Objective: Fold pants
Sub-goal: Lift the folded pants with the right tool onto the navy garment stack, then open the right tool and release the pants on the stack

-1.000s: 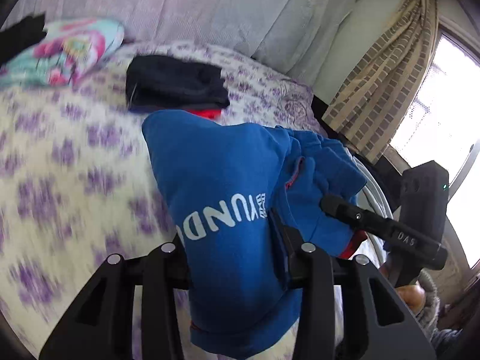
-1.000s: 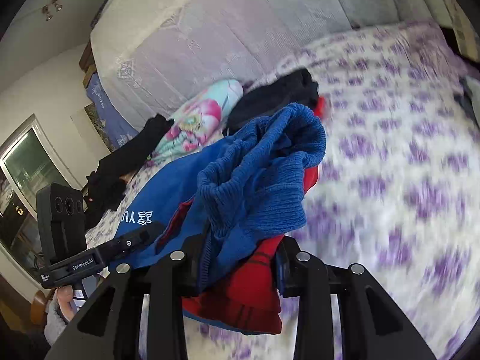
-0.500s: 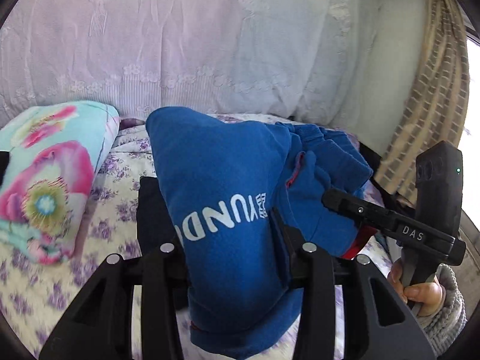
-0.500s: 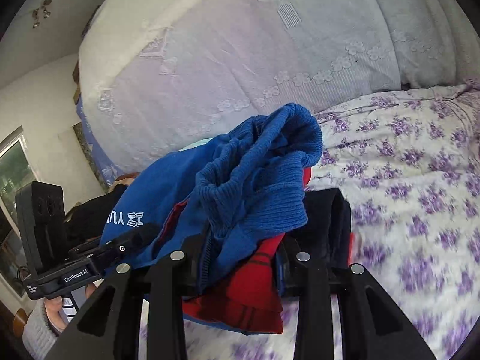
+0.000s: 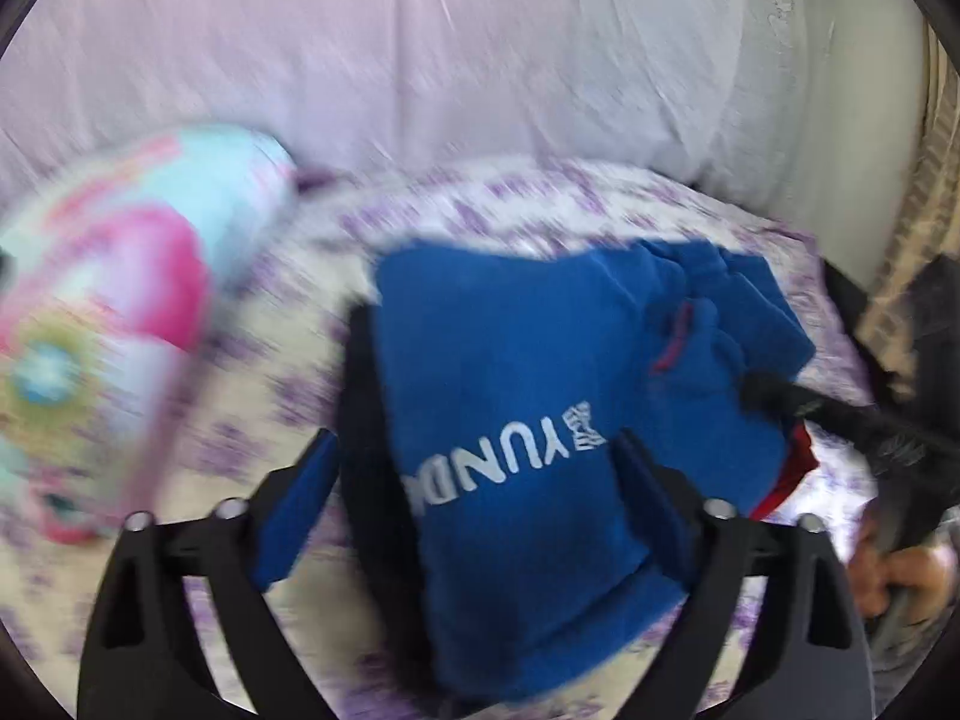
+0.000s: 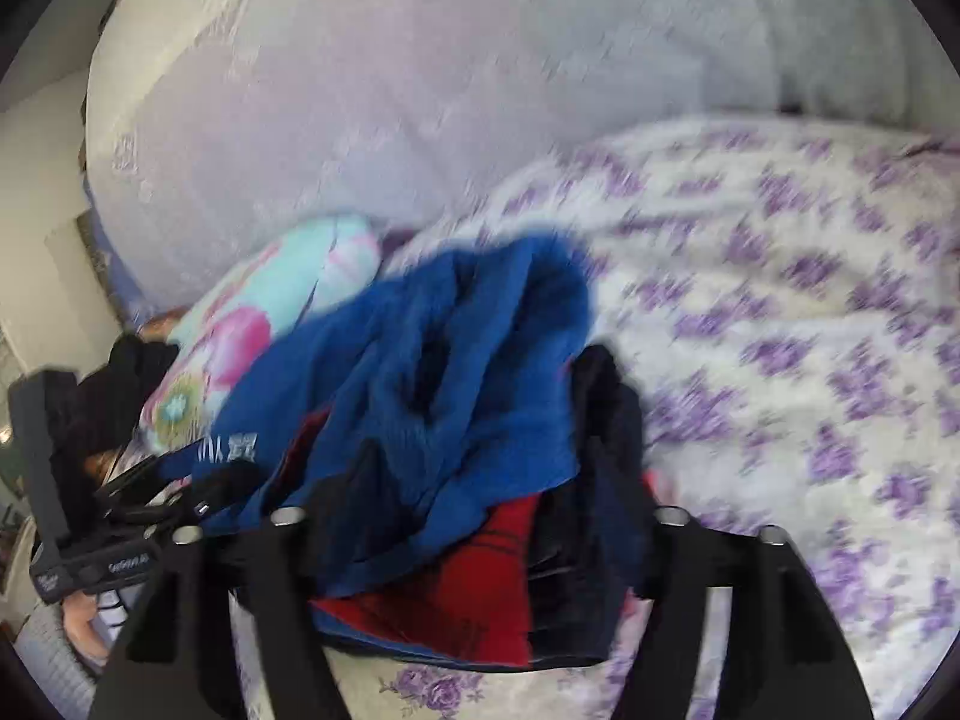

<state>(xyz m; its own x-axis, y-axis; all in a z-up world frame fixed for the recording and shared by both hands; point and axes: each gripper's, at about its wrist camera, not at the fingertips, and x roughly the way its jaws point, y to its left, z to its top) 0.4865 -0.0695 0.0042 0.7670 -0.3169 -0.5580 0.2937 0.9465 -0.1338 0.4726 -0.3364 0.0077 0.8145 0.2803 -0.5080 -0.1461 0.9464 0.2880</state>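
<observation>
The folded blue pants (image 5: 516, 420) lay on top of a dark pile (image 5: 360, 420) of folded clothes on the bed (image 5: 252, 360), near the headboard (image 5: 420, 48), with a red garment (image 6: 456, 600) showing under them in the right view. This looked like the put-down step, the fold itself done and the bundle being released onto the stack.

The left tongs (image 5: 474, 510) had just been opening and stood spread, their blue pads clear of the cloth on either side, the pants between them but not pinched. The right tongs (image 6: 474, 516) had likewise just been opening; their jaws stood apart around the waistband end, and no squeeze on the cloth showed, though blur made the contact hard to read.

The next move probably called for drawing both tongs straight back toward the near edge without snagging the loose waistband, which sat rumpled and could be dragged off the pile.

A floral pillow (image 5: 102, 324) lay just left of the stack, so room on that side was tight. To the right the bed was open. The two tongs were close together, so pulling back apart seemed wise.
</observation>
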